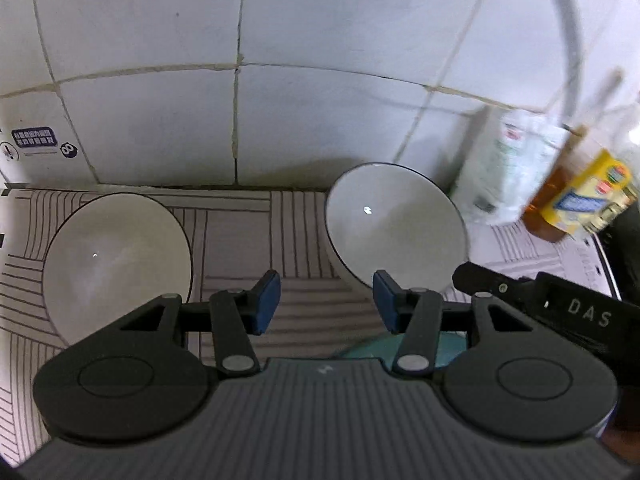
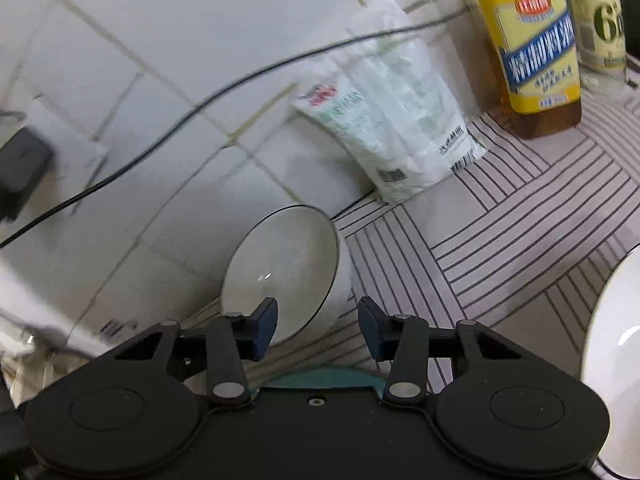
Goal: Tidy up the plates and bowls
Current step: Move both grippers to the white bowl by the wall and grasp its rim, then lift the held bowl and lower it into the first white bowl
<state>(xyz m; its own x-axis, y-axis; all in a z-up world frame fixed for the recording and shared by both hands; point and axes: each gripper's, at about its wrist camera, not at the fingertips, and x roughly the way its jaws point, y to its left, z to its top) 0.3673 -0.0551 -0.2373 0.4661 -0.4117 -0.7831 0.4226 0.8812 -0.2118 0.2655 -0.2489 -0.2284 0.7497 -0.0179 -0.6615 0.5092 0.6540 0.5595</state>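
Note:
Two white bowls with thin dark rims stand on a striped mat in the left wrist view: one at the left [image 1: 116, 264], one at the right [image 1: 394, 232]. My left gripper [image 1: 326, 304] hangs open above the mat between them, with nothing between its blue pads. Its right pad [image 1: 386, 300] overlaps the right bowl's near rim. In the right wrist view a white bowl [image 2: 280, 276] sits close to the tiled wall. My right gripper [image 2: 318, 330] is open and empty, its left pad [image 2: 264, 328] in front of that bowl's near edge. Something teal [image 2: 320, 378] shows just below the fingers.
A white-green plastic bag [image 2: 396, 120] leans on the wall. A yellow-labelled oil bottle [image 2: 528, 40] and a second bottle [image 2: 600, 20] stand behind it. A black cable [image 2: 200, 100] crosses the tiles. A large white dish [image 2: 612, 360] fills the right edge. The other gripper's body [image 1: 560, 308] is close on the right.

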